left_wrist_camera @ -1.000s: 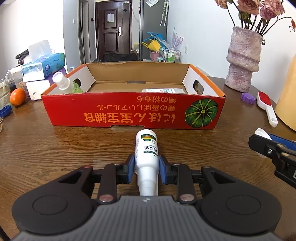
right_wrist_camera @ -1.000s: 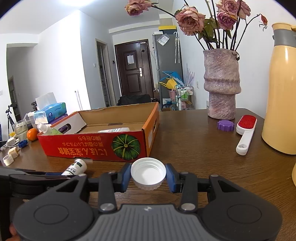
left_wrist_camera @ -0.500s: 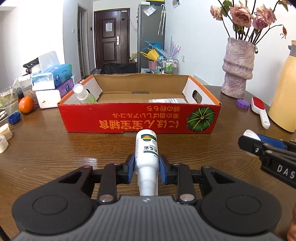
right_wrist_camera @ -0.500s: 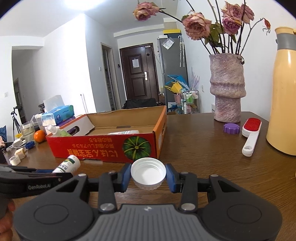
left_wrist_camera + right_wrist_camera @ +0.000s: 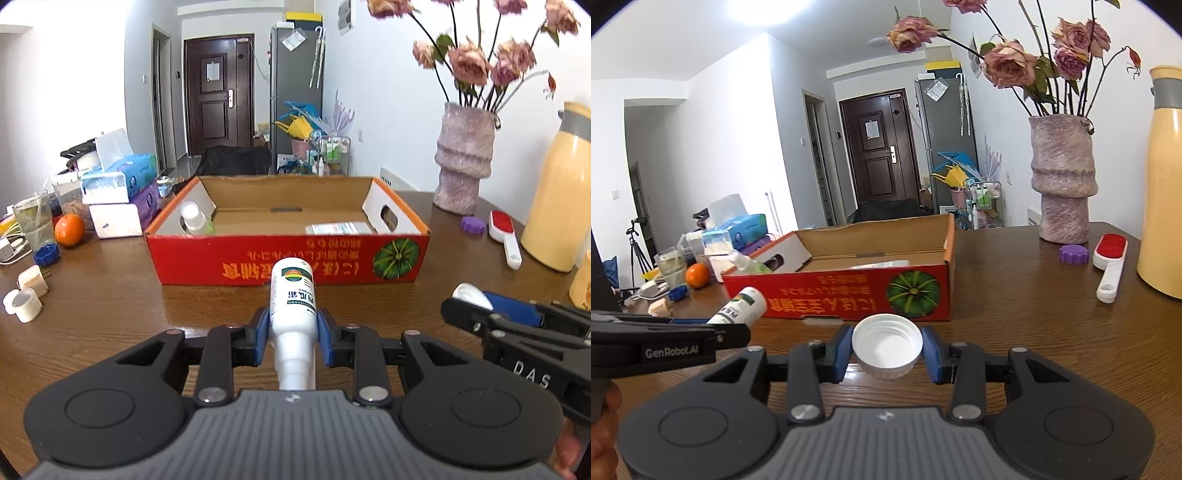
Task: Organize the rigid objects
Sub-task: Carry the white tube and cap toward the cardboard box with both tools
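Two items already lie inside the red box (image 5: pixel 288 254), while the left gripper (image 5: pixel 292 334) clamps the white bottle (image 5: pixel 292 299) and the right gripper (image 5: pixel 886 350) pinches its cap (image 5: pixel 886 345) just before that box, unstowed.

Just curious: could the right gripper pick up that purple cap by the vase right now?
Probably not: the right gripper is shut on a white cap. The table up to the purple cap looks bare.

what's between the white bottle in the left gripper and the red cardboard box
Nothing: in the left wrist view only bare wooden table shows between the white bottle and the red cardboard box.
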`<state>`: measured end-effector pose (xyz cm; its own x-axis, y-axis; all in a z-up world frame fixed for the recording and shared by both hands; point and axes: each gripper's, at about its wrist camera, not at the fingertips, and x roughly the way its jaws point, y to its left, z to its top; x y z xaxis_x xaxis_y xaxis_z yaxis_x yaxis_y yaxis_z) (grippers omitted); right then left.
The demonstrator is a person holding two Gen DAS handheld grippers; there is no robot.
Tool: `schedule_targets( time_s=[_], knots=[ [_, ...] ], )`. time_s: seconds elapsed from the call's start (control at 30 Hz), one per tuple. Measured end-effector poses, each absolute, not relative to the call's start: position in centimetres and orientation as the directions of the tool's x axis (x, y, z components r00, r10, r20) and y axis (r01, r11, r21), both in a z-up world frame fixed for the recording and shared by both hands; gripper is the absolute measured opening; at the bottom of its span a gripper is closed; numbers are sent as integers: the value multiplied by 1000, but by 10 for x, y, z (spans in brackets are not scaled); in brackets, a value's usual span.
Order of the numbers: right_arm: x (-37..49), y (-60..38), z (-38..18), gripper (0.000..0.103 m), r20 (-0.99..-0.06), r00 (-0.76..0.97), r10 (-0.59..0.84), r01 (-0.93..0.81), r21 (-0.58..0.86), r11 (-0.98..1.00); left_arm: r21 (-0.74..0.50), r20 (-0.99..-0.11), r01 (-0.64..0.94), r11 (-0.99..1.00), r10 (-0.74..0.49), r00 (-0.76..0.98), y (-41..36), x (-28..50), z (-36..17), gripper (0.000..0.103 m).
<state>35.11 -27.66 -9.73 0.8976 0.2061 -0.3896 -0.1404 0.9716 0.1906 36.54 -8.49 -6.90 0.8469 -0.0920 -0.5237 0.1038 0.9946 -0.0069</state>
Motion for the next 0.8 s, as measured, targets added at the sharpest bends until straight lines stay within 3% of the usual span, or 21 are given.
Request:
schedule_targets(
  time_s=[0.8],
  knots=[
    [406,-237,-31,39,-291,937,193,-128,229,965,-59,-418,70,996,-89,904,-53,412,-8,29]
  ],
)
